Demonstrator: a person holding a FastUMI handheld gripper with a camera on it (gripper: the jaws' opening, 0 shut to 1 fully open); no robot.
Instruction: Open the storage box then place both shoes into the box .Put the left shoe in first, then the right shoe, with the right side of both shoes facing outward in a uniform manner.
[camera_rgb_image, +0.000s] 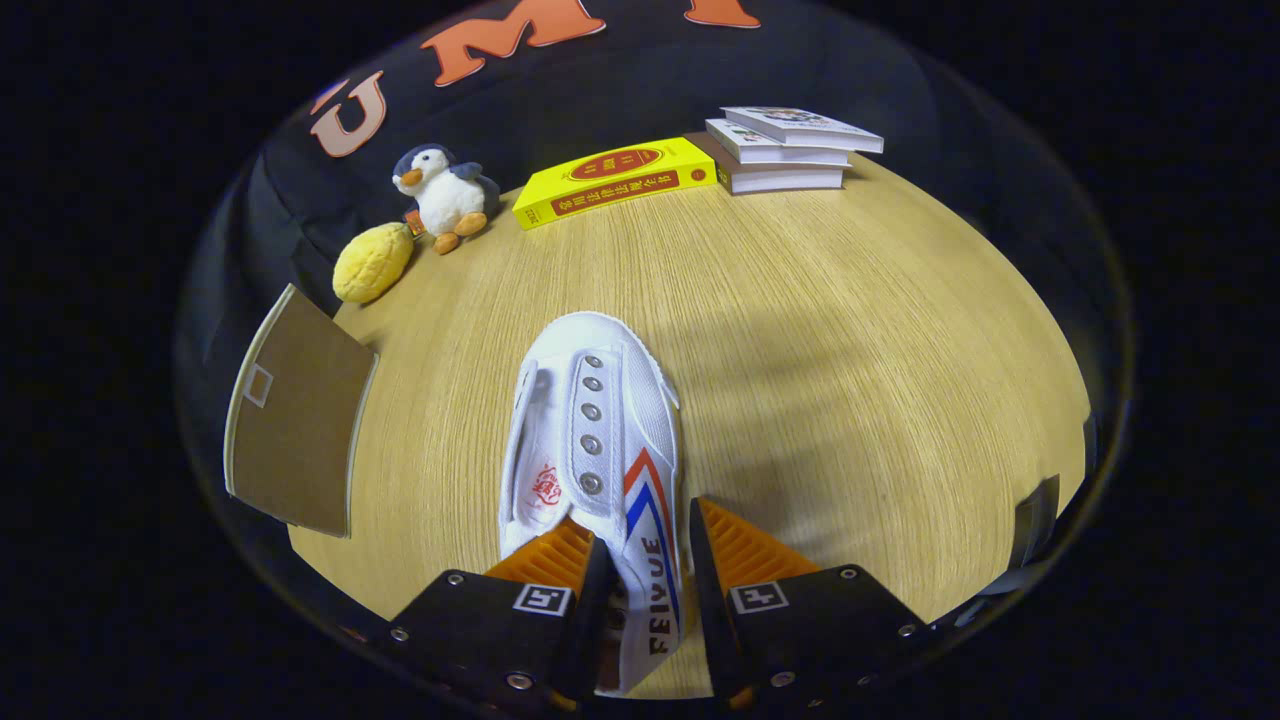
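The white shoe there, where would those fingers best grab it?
By the side wall near the heel, coming from behind. The white shoe lies toe-away, and the gripper already has one finger inside the opening, one outside. That thin wall fits the gap; whether they press yet is unclear.

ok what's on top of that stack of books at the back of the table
Nothing rests on the stack of books; its top cover is bare. The yellow book lies beside it on the table. The gripper holds the white shoe, jaws on its side wall.
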